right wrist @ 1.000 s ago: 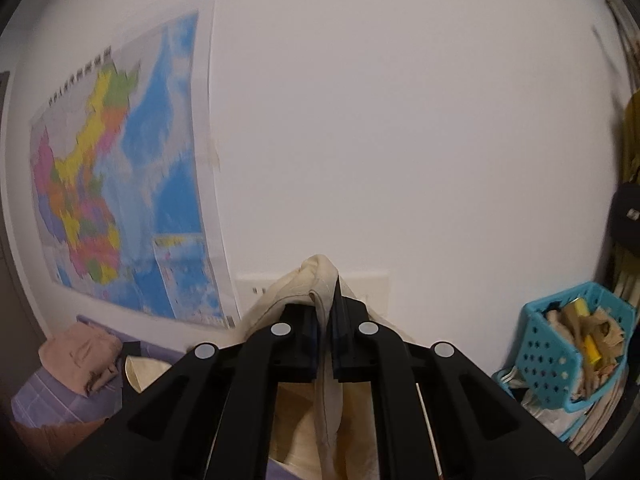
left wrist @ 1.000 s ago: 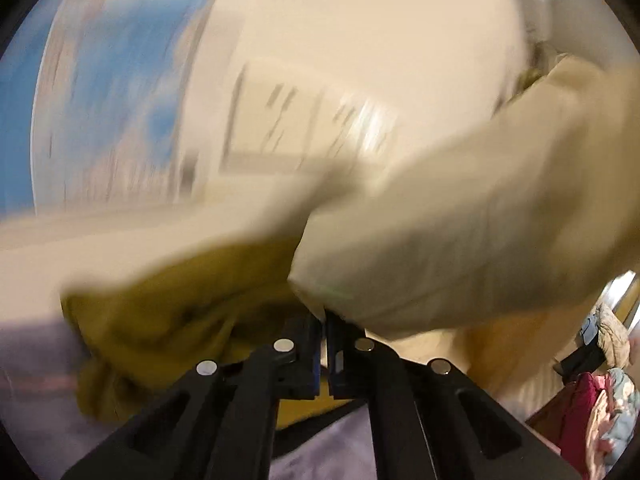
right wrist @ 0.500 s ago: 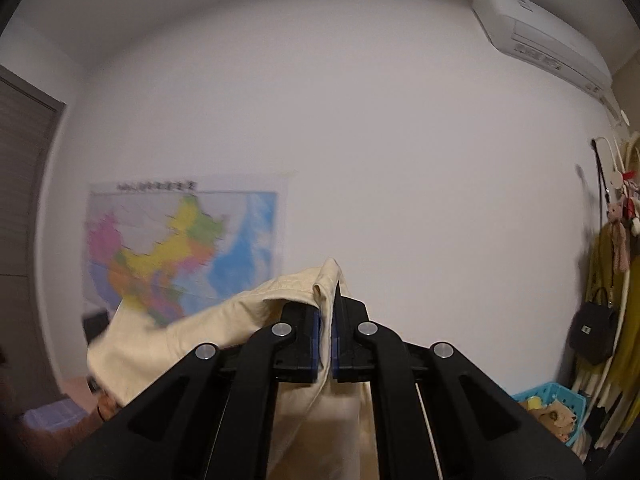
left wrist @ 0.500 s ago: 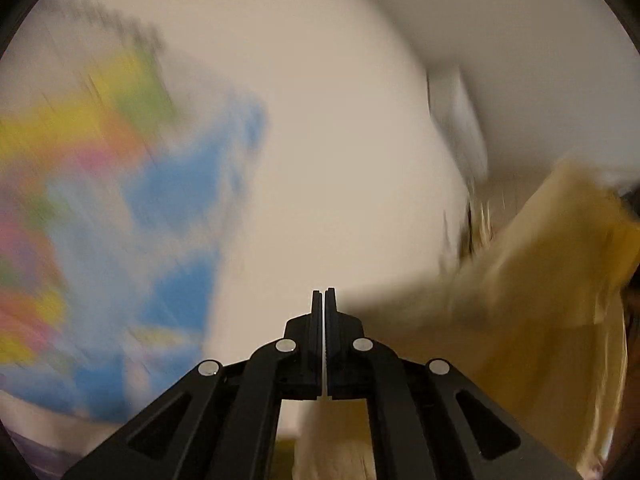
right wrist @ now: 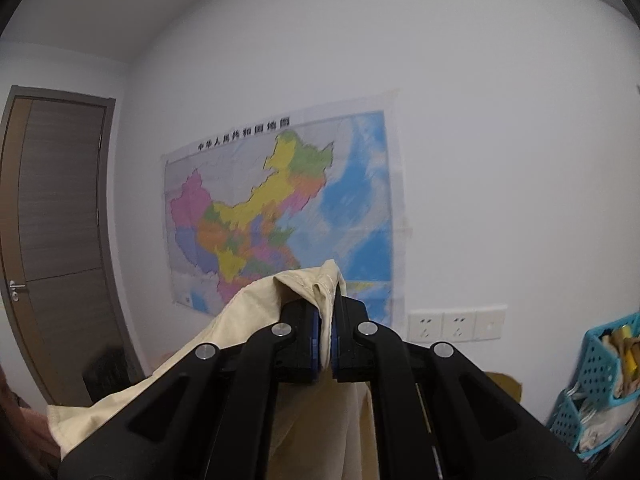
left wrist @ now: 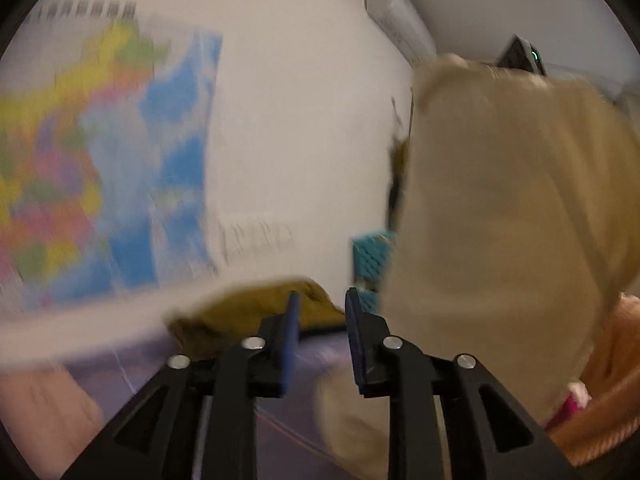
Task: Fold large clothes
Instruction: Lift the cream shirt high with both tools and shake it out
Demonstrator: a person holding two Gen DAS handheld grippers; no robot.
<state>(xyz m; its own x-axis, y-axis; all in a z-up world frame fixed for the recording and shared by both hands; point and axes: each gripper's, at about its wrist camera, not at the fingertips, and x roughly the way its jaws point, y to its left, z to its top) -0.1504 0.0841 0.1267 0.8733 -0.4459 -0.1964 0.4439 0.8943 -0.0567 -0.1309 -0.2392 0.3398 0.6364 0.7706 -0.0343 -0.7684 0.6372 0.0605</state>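
Note:
A large cream garment (right wrist: 240,320) hangs from my right gripper (right wrist: 326,312), which is shut on its top edge and holds it up in front of the wall. In the left wrist view the same cream garment (left wrist: 500,220) hangs at the right, blurred. My left gripper (left wrist: 320,312) is open and empty, with the garment just to its right. A mustard-yellow cloth (left wrist: 256,312) lies on the lilac surface (left wrist: 288,408) beyond the left fingers.
A coloured wall map (right wrist: 288,216) and wall sockets (right wrist: 456,326) are on the white wall. A brown door (right wrist: 56,240) stands at the left. A blue basket (right wrist: 600,384) with items is at the right. An air conditioner (left wrist: 400,20) is high up.
My left gripper was shut and has opened, and it has swung down toward the lilac surface. My right gripper stays shut on the cream garment and has turned left toward the map.

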